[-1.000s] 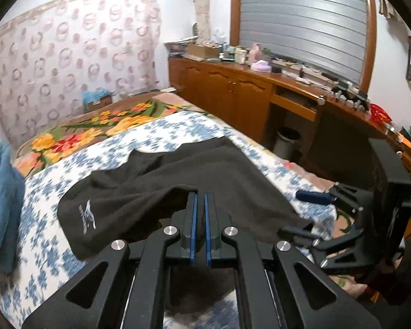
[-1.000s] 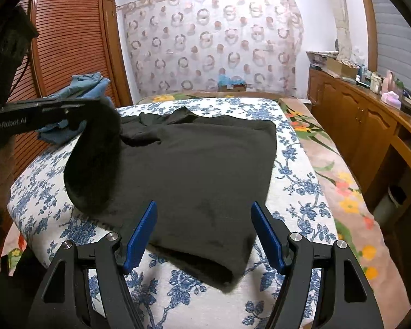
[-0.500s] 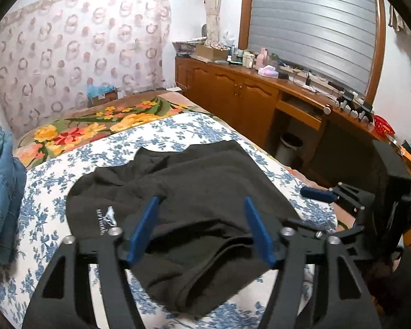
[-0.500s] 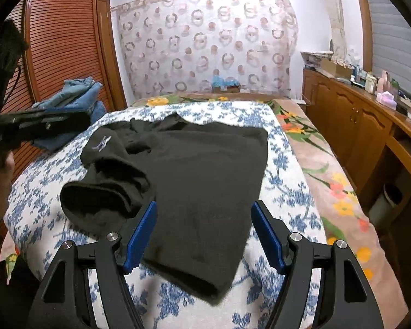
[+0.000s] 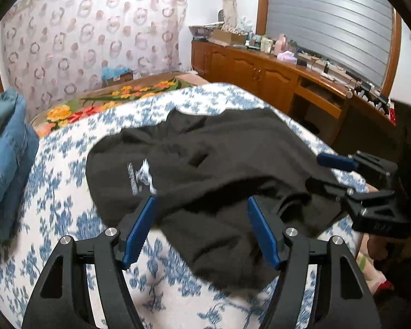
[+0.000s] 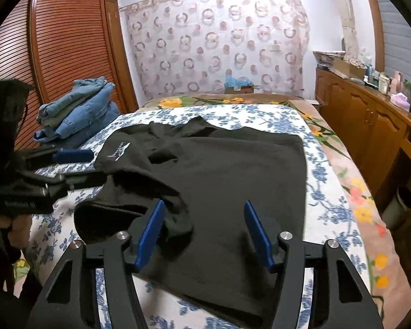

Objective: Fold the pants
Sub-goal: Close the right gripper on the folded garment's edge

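Black pants (image 6: 233, 181) lie on the bed, folded over, with a loose rumpled flap at the near left and a white logo (image 6: 118, 150) facing up. They also show in the left wrist view (image 5: 205, 170) with the logo (image 5: 141, 176). My left gripper (image 5: 201, 230) is open and empty, just above the near edge of the pants; it shows in the right wrist view (image 6: 76, 164). My right gripper (image 6: 204, 233) is open and empty above the near edge; it shows in the left wrist view (image 5: 328, 172).
The bed has a blue floral sheet (image 6: 331, 208). A pile of denim clothes (image 6: 76, 109) lies at the bed's left side by a wooden wardrobe (image 6: 57, 44). A wooden cabinet (image 6: 370, 120) with clutter runs along the right. A bin (image 6: 400, 203) stands below it.
One second ago my left gripper was shut on the pants flap and held it up. It has let go and opened; the flap now lies rumpled on the pants. Both grippers moved slightly closer.
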The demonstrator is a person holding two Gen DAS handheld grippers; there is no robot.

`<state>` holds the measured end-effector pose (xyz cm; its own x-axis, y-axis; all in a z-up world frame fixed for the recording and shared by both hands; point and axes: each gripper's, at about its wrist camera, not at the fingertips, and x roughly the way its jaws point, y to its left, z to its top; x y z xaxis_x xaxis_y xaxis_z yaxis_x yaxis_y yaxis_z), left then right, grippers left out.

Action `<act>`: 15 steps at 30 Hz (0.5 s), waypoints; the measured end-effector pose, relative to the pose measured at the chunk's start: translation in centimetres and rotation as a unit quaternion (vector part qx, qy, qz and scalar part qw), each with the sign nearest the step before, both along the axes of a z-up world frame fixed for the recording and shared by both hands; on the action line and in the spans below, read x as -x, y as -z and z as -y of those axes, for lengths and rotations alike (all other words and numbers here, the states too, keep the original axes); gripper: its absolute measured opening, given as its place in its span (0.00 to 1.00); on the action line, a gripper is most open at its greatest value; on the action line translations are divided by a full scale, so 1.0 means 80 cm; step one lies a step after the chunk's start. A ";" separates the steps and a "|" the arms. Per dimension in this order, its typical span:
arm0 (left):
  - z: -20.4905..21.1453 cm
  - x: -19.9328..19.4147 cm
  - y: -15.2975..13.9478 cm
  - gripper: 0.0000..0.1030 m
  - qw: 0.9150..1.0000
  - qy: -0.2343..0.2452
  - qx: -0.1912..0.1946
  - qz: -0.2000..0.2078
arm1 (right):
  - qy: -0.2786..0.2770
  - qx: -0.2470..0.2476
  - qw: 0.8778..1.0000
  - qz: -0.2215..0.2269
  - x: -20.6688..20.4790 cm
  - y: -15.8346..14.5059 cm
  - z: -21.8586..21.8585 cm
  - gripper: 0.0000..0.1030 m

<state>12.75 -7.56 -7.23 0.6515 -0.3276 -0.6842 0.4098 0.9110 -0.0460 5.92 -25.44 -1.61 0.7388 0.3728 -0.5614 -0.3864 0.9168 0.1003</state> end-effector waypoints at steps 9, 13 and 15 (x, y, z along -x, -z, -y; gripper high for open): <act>-0.013 0.020 0.027 0.68 1.000 -0.010 -0.014 -0.023 | -0.014 0.001 1.000 -0.025 0.000 0.017 -0.016 0.43; -0.023 0.026 0.027 0.68 1.000 -0.019 -0.012 -0.022 | -0.019 -0.004 0.999 -0.031 0.000 0.013 -0.020 0.41; -0.026 0.030 0.023 0.68 1.000 -0.022 -0.006 -0.019 | -0.026 -0.009 0.999 -0.039 -0.003 0.013 -0.022 0.36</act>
<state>10.38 -5.44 -9.03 0.6385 -0.2906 -0.7126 0.3674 0.9287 -0.0495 6.19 -23.72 -2.66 0.6729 0.4191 -0.6096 -0.4234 0.8939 0.1472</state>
